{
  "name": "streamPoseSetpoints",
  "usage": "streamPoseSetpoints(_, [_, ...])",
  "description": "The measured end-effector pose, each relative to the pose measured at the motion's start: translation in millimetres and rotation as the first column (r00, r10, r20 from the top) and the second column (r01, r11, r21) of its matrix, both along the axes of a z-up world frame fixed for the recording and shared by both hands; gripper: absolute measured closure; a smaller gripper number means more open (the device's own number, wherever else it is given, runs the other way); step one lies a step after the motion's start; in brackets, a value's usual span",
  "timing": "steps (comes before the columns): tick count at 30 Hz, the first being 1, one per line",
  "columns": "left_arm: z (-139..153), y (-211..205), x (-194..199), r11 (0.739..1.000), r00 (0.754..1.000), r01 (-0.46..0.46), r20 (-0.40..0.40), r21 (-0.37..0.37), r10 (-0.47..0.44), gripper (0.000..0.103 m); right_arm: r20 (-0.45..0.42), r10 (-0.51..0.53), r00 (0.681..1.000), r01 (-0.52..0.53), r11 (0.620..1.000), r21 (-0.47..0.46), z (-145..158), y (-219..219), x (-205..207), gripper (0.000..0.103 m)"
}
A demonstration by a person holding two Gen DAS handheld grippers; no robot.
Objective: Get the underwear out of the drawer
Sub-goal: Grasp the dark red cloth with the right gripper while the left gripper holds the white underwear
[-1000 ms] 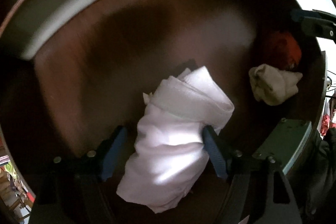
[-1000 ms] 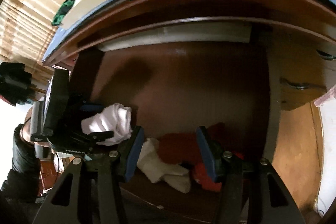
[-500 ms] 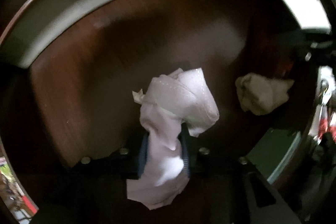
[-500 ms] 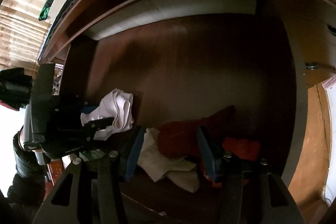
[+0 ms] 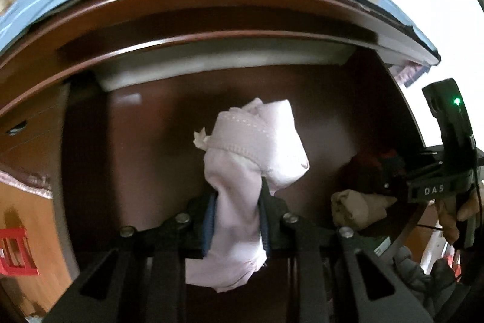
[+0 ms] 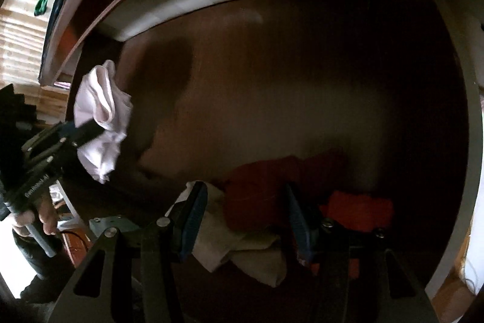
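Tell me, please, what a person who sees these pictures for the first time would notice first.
The eye goes first to the pale pink underwear, pinched in the left hand-held gripper above the dark brown drawer. Next come the red garments and a beige cloth at the drawer's near edge, with the right hand-held gripper open over them.

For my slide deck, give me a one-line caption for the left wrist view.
Left gripper clamps pale pink underwear above the dark wooden drawer, beige garment behind.
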State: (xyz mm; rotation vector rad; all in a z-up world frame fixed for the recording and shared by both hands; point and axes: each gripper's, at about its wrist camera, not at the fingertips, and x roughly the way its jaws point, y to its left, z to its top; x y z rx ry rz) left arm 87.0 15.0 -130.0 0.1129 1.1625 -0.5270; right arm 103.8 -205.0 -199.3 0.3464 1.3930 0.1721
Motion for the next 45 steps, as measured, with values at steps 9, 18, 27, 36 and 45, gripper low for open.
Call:
streamPoseSetpoints(9, [-5.5, -1.7, -13.0, 0.999, 0.999, -0.037, 0.026, -0.017, 0.037, 0.080, 0.021, 0.078, 0.997, -0.075, 0.992, -0.105, 0.1, 16.7, -9.9, 0.052])
streamPoseSetpoints(18, [13.2, 9.7, -30.1, 0.997, 0.998, -0.033, 0.060, -0.066, 0.037, 0.080, 0.123, -0.033, 0.992, 0.033, 0.999, -0.003, 11.0, -6.8, -22.0, 0.068])
streamPoseSetpoints(27, [39.9, 8.5, -35.8, 0.988, 0.988, -0.051, 0.137, -0.144, 0.071, 0.080, 0.401, -0.142, 0.905, 0.103, 0.988, 0.116, 69.7, -7.8, -39.5, 0.068])
streamPoseSetpoints(36, [65.7, 2.3, -48.3, 0.983, 0.975, -0.046, 0.206, -0.178, 0.083, 0.080, 0.502, -0.181, 0.846, 0.127, 0.982, 0.141, 95.0, 5.3, -49.3, 0.068])
streamPoseSetpoints(45, [70.9, -9.6, -62.6, 0.983, 0.974, -0.026, 0.217, -0.182, 0.066, 0.080, 0.540, -0.190, 0.820, 0.142, 0.981, 0.129, 109.8, 5.9, -72.6, 0.068])
